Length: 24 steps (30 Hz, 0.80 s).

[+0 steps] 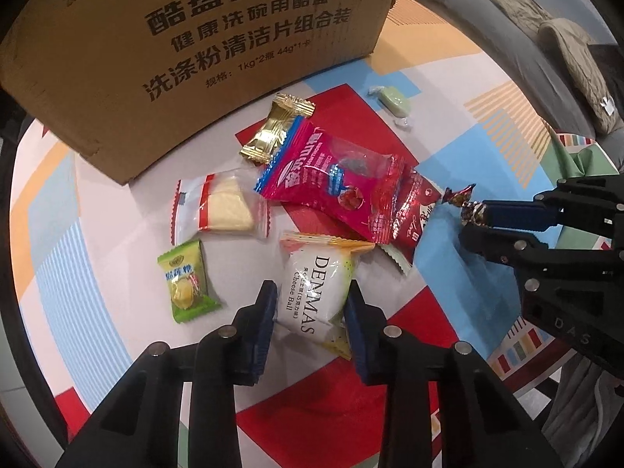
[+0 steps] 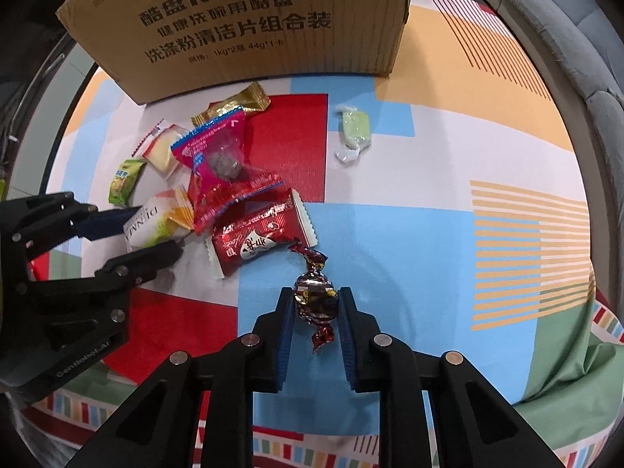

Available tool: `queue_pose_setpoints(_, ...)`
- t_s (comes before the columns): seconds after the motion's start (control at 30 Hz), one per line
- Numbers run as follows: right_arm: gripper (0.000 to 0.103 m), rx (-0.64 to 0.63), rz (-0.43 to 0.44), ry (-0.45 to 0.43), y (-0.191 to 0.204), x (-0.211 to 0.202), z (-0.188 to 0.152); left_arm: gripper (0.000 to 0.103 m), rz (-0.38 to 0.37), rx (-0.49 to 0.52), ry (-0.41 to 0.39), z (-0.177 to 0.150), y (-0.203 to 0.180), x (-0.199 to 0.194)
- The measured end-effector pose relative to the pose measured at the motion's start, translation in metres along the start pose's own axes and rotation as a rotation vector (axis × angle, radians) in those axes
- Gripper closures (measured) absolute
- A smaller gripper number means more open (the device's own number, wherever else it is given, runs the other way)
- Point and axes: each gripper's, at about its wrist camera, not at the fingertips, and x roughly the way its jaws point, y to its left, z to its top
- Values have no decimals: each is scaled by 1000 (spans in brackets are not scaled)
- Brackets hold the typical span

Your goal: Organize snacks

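My left gripper (image 1: 312,298) points down at the patterned tablecloth and is shut on a white DENMAS cheese ball packet (image 1: 312,269), with its blue pads pressed against both sides. The right wrist view shows the same grip from the side, with the white packet (image 2: 156,220) between the left gripper's (image 2: 154,232) fingers. My right gripper (image 2: 316,298) is shut on a dark foil twist-wrapped candy (image 2: 315,292) that lies on a blue patch of the cloth. From the left wrist view, that candy (image 1: 466,201) sits at the right gripper's (image 1: 474,222) tips.
A large cardboard box (image 1: 195,39) stands behind the snacks. Loose on the cloth lie a pink packet (image 1: 331,179), a gold one (image 1: 277,128), a red one (image 1: 409,214), a clear cracker pack (image 1: 222,206), a green packet (image 1: 185,280) and a pale green candy (image 1: 392,99). A grey sofa (image 2: 585,58) curves at the right.
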Motion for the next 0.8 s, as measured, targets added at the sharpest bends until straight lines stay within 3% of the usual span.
queue_pose_setpoints(0.8,80,-19,7,-116,-4,-65,-6,70,38,-183,-88,-30,-1,-58)
